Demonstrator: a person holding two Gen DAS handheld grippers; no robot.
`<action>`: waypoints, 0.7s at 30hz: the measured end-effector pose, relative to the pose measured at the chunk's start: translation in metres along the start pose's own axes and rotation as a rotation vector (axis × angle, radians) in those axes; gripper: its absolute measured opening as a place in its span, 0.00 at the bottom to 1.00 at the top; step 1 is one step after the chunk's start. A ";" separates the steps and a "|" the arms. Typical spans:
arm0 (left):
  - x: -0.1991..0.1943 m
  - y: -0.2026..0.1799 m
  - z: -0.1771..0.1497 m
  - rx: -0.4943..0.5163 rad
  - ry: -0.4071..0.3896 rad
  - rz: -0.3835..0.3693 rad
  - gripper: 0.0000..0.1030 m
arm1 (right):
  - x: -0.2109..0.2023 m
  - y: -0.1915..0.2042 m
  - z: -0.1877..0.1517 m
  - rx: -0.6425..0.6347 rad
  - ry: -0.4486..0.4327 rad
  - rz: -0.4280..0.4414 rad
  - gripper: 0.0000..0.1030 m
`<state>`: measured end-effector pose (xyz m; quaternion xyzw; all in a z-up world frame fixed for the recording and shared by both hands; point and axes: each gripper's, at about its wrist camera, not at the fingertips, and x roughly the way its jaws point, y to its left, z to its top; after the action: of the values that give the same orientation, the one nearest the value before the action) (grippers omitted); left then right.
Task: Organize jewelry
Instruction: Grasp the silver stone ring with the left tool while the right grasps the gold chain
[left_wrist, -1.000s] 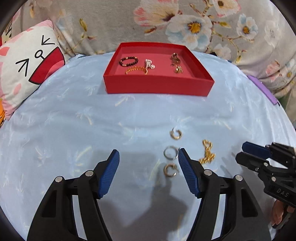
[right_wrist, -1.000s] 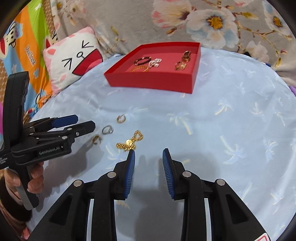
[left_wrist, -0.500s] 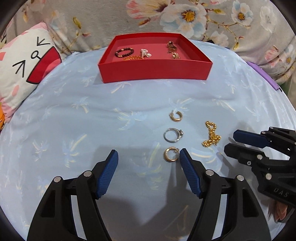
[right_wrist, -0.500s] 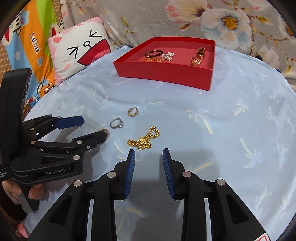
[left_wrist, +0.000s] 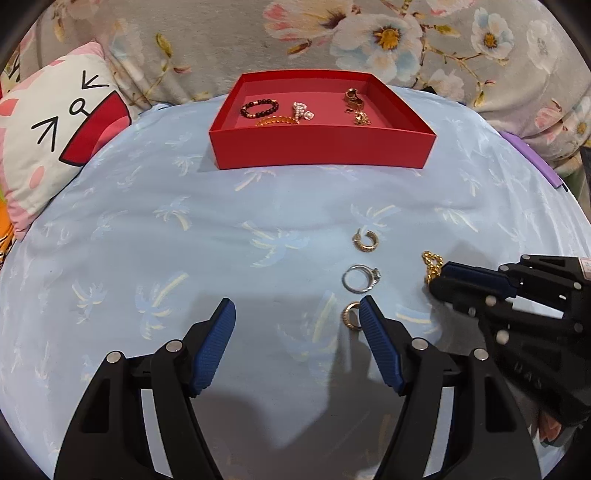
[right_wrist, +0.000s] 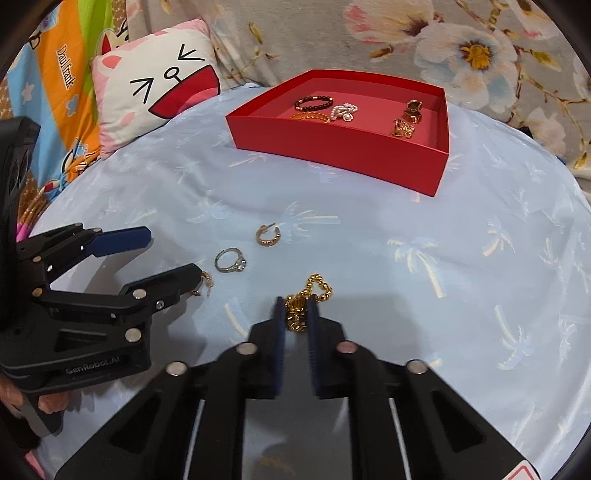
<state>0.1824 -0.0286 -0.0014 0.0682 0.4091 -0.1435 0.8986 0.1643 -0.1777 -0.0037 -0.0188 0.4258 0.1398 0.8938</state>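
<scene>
On the pale blue cloth lies a gold chain (right_wrist: 318, 286), and my right gripper (right_wrist: 297, 306) is shut on its near end; the left wrist view shows the chain (left_wrist: 431, 263) poking out past the right gripper (left_wrist: 439, 278). My left gripper (left_wrist: 295, 304) stands open just above the cloth, with a small gold hoop earring (left_wrist: 350, 314) beside its right finger. Beyond that lie a silver ring (left_wrist: 360, 278) and a second gold hoop (left_wrist: 365, 242). The red tray (left_wrist: 321, 147) sits farther back and holds a dark bead bracelet (left_wrist: 259, 108), a pearl piece and gold pieces.
A cat-face pillow (left_wrist: 55, 147) leans at the left edge of the cloth, and flowered fabric (left_wrist: 388, 37) hangs behind the tray. A purple item (left_wrist: 532, 158) lies at the right edge. A colourful printed cloth (right_wrist: 55, 74) shows at far left.
My right gripper has moved forward and down over the gold chain and shut on it. The left gripper has stayed open in nearly the same place.
</scene>
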 end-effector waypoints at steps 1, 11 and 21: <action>0.000 -0.002 0.000 0.003 -0.002 -0.009 0.65 | -0.001 -0.003 0.000 0.009 0.001 0.005 0.08; 0.012 -0.026 0.013 0.066 -0.014 -0.020 0.65 | -0.024 -0.028 -0.008 0.086 -0.033 0.004 0.05; 0.019 -0.030 0.018 0.055 -0.002 -0.055 0.37 | -0.025 -0.033 -0.008 0.101 -0.034 0.015 0.05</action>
<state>0.1973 -0.0654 -0.0045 0.0815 0.4059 -0.1794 0.8924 0.1518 -0.2165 0.0079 0.0317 0.4173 0.1252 0.8995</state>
